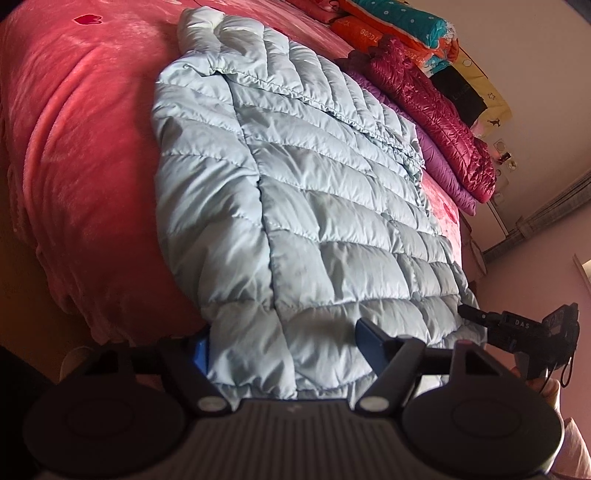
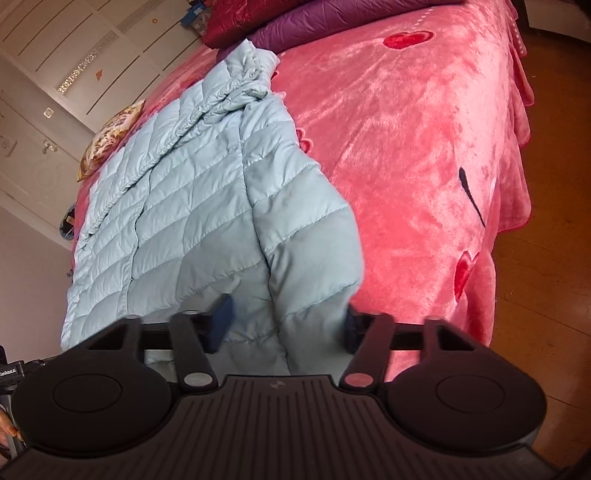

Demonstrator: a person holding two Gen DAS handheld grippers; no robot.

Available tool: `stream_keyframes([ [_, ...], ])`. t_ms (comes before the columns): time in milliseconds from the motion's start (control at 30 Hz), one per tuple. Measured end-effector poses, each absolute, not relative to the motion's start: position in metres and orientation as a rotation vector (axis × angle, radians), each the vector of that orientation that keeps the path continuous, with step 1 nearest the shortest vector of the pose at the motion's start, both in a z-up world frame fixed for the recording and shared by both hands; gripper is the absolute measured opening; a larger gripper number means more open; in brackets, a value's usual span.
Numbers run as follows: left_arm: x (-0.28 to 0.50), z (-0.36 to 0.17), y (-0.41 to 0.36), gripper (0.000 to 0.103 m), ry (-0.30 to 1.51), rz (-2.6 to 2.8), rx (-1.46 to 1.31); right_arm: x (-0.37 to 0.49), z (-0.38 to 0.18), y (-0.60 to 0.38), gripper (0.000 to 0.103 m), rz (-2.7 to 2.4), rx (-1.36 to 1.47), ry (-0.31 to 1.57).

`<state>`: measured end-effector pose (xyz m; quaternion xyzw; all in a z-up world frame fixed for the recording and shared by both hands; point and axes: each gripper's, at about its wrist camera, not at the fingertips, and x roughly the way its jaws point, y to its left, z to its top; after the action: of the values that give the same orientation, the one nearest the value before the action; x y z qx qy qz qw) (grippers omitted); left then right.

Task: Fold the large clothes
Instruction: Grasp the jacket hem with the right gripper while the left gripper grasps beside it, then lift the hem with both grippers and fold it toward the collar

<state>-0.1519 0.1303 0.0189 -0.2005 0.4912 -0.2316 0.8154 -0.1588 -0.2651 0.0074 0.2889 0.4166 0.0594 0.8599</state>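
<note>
The pale blue quilted jacket (image 1: 295,184) lies flat on the pink blanket (image 1: 74,166). Its near hem sits between the left gripper (image 1: 282,341) and right gripper (image 2: 286,325) fingers; fabric hides the pads, so grip is unclear. "GOOD" shows on an orange quilt (image 1: 365,35).

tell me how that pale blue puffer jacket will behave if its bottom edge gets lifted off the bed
The pale blue puffer jacket will probably be floppy: it already creases along its quilt seams and drapes over the pink blanket. Its puffy panels suggest it is light for its bulk. The smooth, slightly shiny shell may slip, so a grip on a thick fold seems safer.
</note>
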Motion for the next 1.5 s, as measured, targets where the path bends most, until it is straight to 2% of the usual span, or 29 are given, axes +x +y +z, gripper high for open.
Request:
stream_keyframes([
  [33, -0.152, 0.019, 0.13, 0.075, 1.048, -0.494, -0.427, -0.16, 0.009, -0.266, 0.041, 0.135, 0.614, 0.864],
  [67, -0.152, 0.019, 0.129, 0.074, 1.049, -0.495, -0.425, -0.161, 0.01, -0.267, 0.037, 0.146, 0.62, 0.853],
  [100, -0.151, 0.019, 0.129, 0.072, 1.051, -0.493, -0.422, -0.161, 0.012, -0.267, 0.036, 0.158, 0.624, 0.848],
  [200, -0.151, 0.019, 0.132, 0.056, 1.063, -0.471, -0.432, -0.16, 0.012, -0.266, 0.034, 0.186, 0.636, 0.851],
  [267, -0.15, 0.02, 0.136, 0.034, 1.068, -0.474, -0.461, -0.158, 0.013, -0.263, 0.034, 0.203, 0.654, 0.848],
  [300, -0.15, 0.022, 0.138, 0.028, 1.066, -0.491, -0.483, -0.157, 0.014, -0.263, 0.034, 0.208, 0.665, 0.842],
  [333, -0.15, 0.023, 0.14, 0.017, 1.063, -0.511, -0.507, -0.157, 0.015, -0.262, 0.034, 0.212, 0.682, 0.836],
  [367, -0.15, 0.025, 0.141, 0.013, 1.059, -0.528, -0.53, -0.157, 0.014, -0.264, 0.033, 0.215, 0.705, 0.83],
  [533, -0.148, 0.032, 0.147, 0.009, 1.032, -0.577, -0.639, -0.158, 0.012, -0.275, 0.033, 0.218, 0.849, 0.803],
  [967, -0.115, 0.056, 0.169, 0.009, 0.888, -0.637, -1.008, -0.143, 0.022, -0.284, 0.033, 0.328, 1.174, 0.681],
  [1367, -0.035, 0.09, 0.177, 0.009, 0.708, -0.636, -1.14, -0.067, 0.077, -0.284, 0.033, 0.372, 1.23, 0.523],
  [1500, 0.0, 0.085, 0.184, 0.009, 0.642, -0.588, -1.21, -0.026, 0.091, -0.291, 0.033, 0.343, 1.243, 0.462],
])
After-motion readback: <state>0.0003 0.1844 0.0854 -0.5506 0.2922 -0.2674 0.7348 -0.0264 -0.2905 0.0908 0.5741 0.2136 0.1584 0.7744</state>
